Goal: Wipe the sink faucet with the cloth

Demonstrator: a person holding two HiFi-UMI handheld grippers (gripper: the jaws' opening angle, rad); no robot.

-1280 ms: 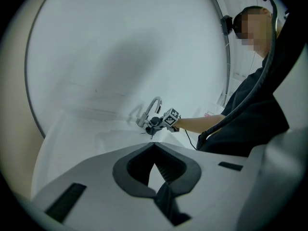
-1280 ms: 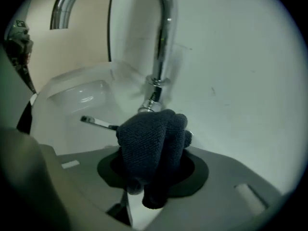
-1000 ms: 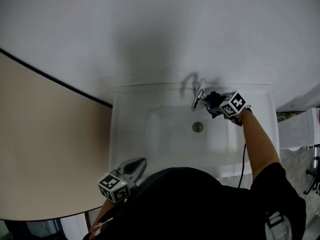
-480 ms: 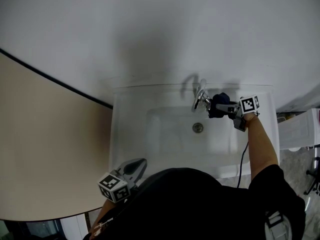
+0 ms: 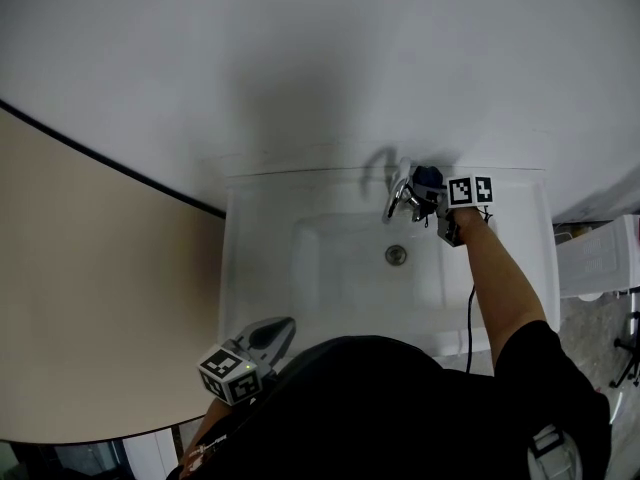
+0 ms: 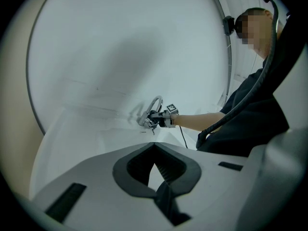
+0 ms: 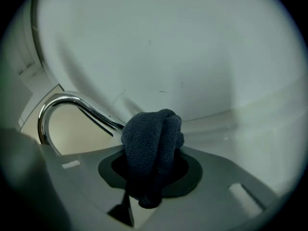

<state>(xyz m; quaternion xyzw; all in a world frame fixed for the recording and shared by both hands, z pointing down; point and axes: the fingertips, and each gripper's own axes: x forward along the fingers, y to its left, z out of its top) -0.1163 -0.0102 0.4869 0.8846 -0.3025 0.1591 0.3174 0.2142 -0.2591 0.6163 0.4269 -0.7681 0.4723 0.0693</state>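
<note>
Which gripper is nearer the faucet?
Right. The right gripper, jaws just closing on the cloth, is right beside the faucet; the left gripper hangs at the near edge of the sink, well away.

Black short-sleeved shirt (image 5: 400, 408); grey left claw (image 5: 283, 325) bears a black-and-white marker cube (image 5: 229, 374).

The faucet (image 5: 400, 194) stands at your sink's (image 5: 262, 268) back edge, the drain (image 5: 396, 254) before it. The cloth (image 5: 428, 178) sits just right of the faucet, seemingly touching it. Your left gripper (image 5: 277, 332) hovers over the sink's near-left corner.
</note>
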